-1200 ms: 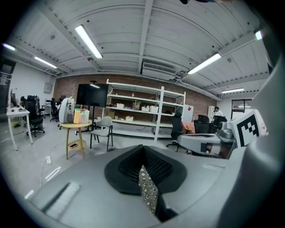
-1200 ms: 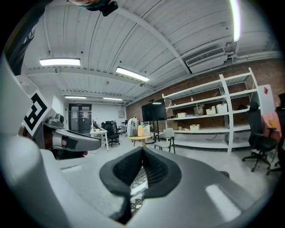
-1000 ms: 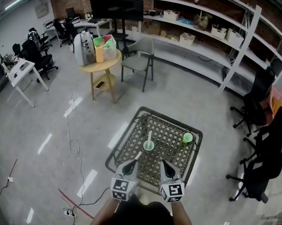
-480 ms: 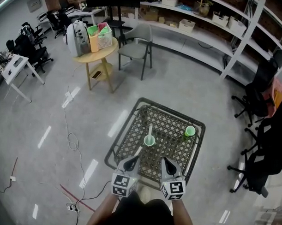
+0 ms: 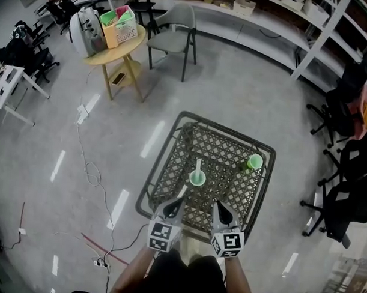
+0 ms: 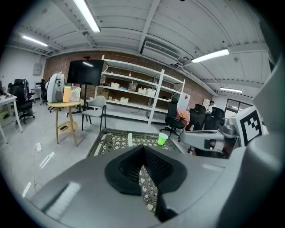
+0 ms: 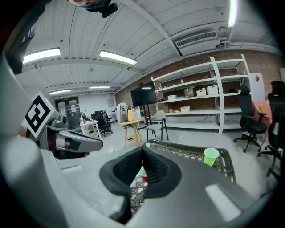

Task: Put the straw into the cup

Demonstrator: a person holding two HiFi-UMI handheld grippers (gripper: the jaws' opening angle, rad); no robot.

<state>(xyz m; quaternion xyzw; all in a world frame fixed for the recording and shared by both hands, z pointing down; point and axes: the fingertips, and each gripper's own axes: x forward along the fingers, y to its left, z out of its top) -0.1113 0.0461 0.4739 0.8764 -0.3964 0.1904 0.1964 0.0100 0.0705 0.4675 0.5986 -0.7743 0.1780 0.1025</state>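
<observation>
Straw (image 5: 198,166) stands upright in the cup (image 5: 197,179) on the table (image 5: 147,185), probably why the left hand-held gripper (image 5: 176,203) and right hand-held gripper (image 5: 218,206) hang closed tight, holding nothing

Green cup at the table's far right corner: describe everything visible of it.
The green cup is small, plain, light green, tapered, plastic by its look. It stands upright, mouth up, on the dark lattice table near its far right corner, apart from the other cup. No straw sticks out; only the table touches it.

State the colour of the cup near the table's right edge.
Bright green cup; right gripper view shows it best.
</observation>
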